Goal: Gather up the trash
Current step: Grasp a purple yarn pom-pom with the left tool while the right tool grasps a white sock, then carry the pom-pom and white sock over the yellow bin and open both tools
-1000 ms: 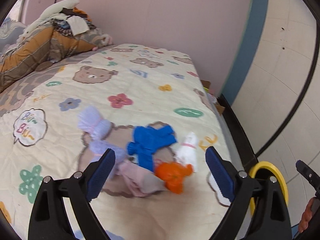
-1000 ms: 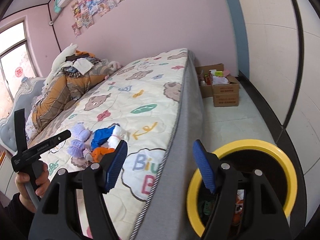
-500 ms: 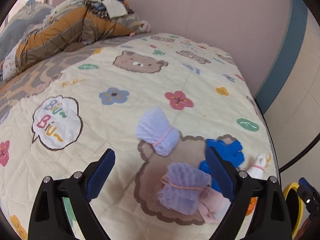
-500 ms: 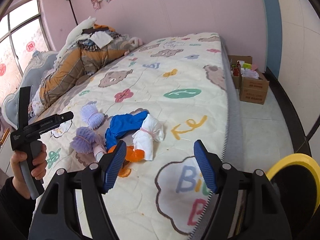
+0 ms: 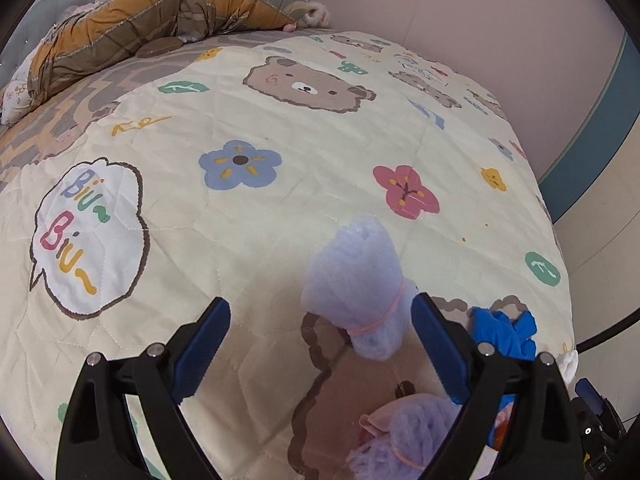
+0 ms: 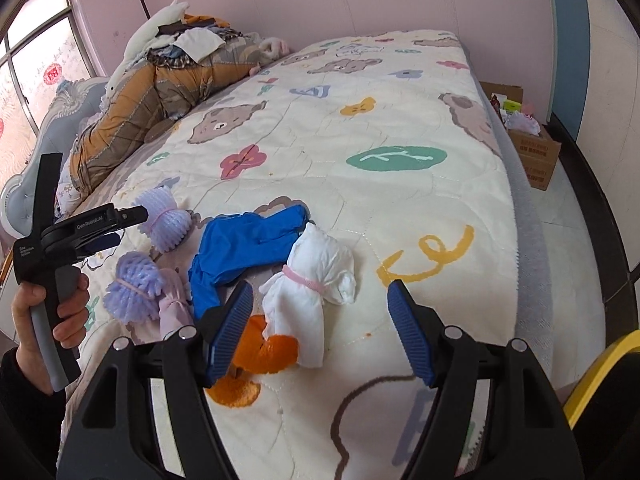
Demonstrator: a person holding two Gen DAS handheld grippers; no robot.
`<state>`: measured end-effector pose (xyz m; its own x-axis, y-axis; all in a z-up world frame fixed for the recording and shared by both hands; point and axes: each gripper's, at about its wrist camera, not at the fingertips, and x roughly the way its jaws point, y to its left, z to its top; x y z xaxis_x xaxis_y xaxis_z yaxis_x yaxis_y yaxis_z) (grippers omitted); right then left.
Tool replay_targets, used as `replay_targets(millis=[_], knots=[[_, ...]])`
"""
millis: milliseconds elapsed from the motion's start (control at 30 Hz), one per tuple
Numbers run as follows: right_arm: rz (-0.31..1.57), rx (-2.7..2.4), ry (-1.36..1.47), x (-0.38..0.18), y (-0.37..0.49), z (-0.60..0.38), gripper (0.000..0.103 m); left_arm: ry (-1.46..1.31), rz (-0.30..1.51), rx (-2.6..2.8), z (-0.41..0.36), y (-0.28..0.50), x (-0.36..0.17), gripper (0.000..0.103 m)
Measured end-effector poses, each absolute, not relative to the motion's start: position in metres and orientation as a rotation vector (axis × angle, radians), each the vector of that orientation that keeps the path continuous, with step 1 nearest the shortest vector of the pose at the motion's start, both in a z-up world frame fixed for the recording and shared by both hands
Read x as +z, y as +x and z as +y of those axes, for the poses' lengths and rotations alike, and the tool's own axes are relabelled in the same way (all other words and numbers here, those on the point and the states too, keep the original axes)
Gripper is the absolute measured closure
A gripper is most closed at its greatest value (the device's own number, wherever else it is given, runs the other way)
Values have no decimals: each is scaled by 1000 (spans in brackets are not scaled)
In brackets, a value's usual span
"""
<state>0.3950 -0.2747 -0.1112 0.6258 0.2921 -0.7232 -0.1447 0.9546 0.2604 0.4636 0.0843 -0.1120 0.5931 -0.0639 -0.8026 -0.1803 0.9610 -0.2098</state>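
Several bundles of trash lie on the bed quilt (image 5: 280, 208). A lilac foam net bundle (image 5: 360, 292) tied with a pink band lies just ahead between the open fingers of my left gripper (image 5: 320, 344); it also shows in the right wrist view (image 6: 166, 220). A second lilac bundle (image 6: 134, 292), a pink bundle (image 6: 174, 308), a blue glove (image 6: 244, 240), a white tied bundle (image 6: 312, 280) and an orange piece (image 6: 264, 348) lie close together. My right gripper (image 6: 320, 328) is open, just over the white and orange pieces, holding nothing.
A yellow-rimmed bin (image 6: 600, 380) stands on the floor at the bed's right edge. A heap of quilts and clothes (image 6: 160, 80) lies at the head of the bed. A cardboard box (image 6: 532, 148) stands on the floor by the wall.
Both grippers have moved in toward the pile. The left one came forward around the farther lilac bundle; the right one swung from the bin to the white and orange pieces.
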Motion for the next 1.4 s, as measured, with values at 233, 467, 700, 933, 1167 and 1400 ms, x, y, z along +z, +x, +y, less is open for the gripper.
replay_targets(millis=[233,467,700,933,1167,1400], knots=[[907,256,208,-132,419,-269,37,-274,970,33,72,484,-126,20],[941,274,214,-145,436,-264,53,-229,1012,-84,43,498,-137,49],[945,290,220,-152,438,-266,67,-155,1006,-114,25,501,-142,71],[924,298,204,-145,431,-266,71,-210,989,-123,37,497,-139,73],[920,304,206,-135,410,-265,71,-290,983,-126,53,480,-135,73],[900,293,226,-122,375,-262,71,-332,944,-114,77,450,-121,73]])
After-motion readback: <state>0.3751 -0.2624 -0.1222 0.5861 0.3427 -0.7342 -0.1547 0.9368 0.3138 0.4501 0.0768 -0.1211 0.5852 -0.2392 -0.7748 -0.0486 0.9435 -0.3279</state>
